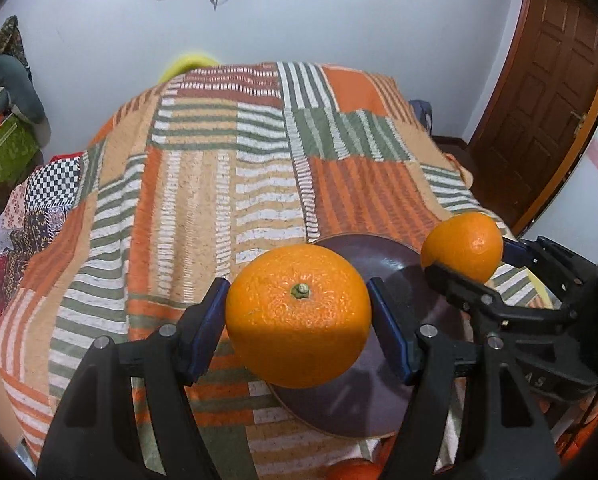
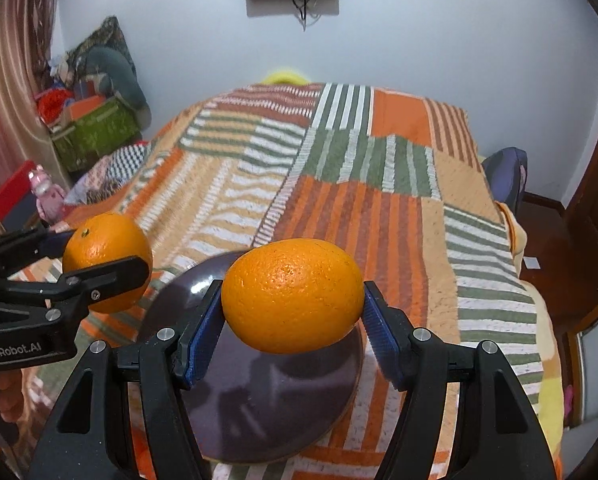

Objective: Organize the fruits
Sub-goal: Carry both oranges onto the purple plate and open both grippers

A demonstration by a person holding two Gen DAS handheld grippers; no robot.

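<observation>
Striped bedspread (image 1: 219, 184) under dark plate (image 1: 363, 400).

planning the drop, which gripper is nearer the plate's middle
Right. The right gripper holds its orange over the plate; the left gripper hangs over the plate's left edge.

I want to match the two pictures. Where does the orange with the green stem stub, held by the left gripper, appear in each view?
Left wrist view: lower centre, orange with stem stub clamped between the left gripper pads.
Right wrist view: left edge, same orange, seen from the side.
Shared landmark: the dark plate on the striped bedcover.
</observation>
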